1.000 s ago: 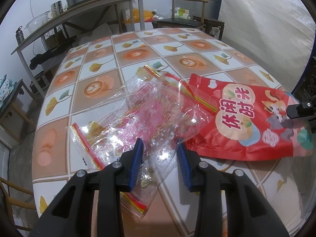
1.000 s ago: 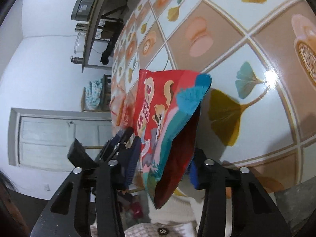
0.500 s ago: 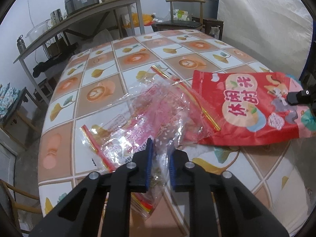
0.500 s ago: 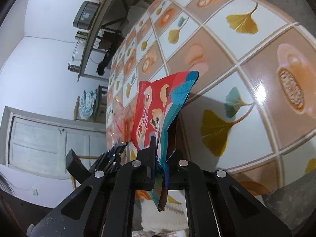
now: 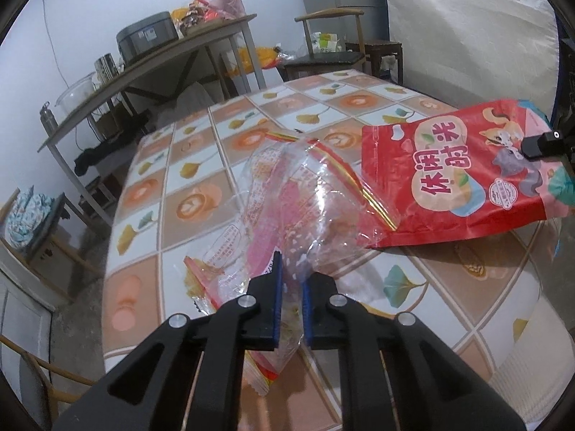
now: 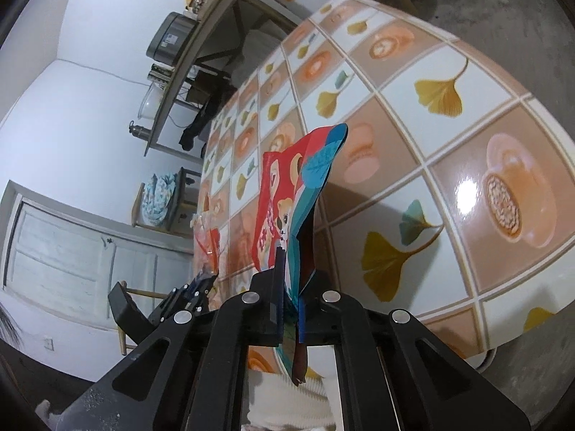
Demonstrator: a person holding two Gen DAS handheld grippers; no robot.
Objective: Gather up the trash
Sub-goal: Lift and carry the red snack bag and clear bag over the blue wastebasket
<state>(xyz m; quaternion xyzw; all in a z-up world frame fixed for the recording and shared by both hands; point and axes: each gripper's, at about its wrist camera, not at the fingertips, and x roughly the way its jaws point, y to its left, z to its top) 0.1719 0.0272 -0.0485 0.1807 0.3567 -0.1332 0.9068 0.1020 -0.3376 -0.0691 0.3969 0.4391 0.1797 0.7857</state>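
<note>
At a round desk (image 5: pixel 151 215) covered in a cloth printed with ginkgo leaves and coffee cups, we work both tools at once. Our left tool (image 5: pixel 291 287) is closing its blue-padded jaws on the near end of a crumpled clear plastic bag (image 5: pixel 287 208), its film printed in pink and edged with a red and yellow strip; the film sits pinched between the pads, and the rest of the bag trails forward across the desk toward its middle. To the right of it lies a red snack bag (image 5: pixel 456 176) with large lettering and cartoon animals, its near left corner overlapping the clear bag. Our right tool (image 6: pixel 290 301) has its jaws drawn almost fully together on the teal end of that same snack bag (image 6: pixel 284 208), which in the right wrist view stands on edge, rising from the pads above the desk (image 6: pixel 431 136). In the left wrist view, the tip of the right tool (image 5: pixel 539 143) shows at the snack bag's far right end. The left tool (image 6: pixel 187 294) appears low at the left of the right wrist view. Beyond the desk stand a long side table (image 5: pixel 161 72) bearing a grey box (image 5: pixel 147 36), and a wooden chair (image 5: pixel 330 46).
</note>
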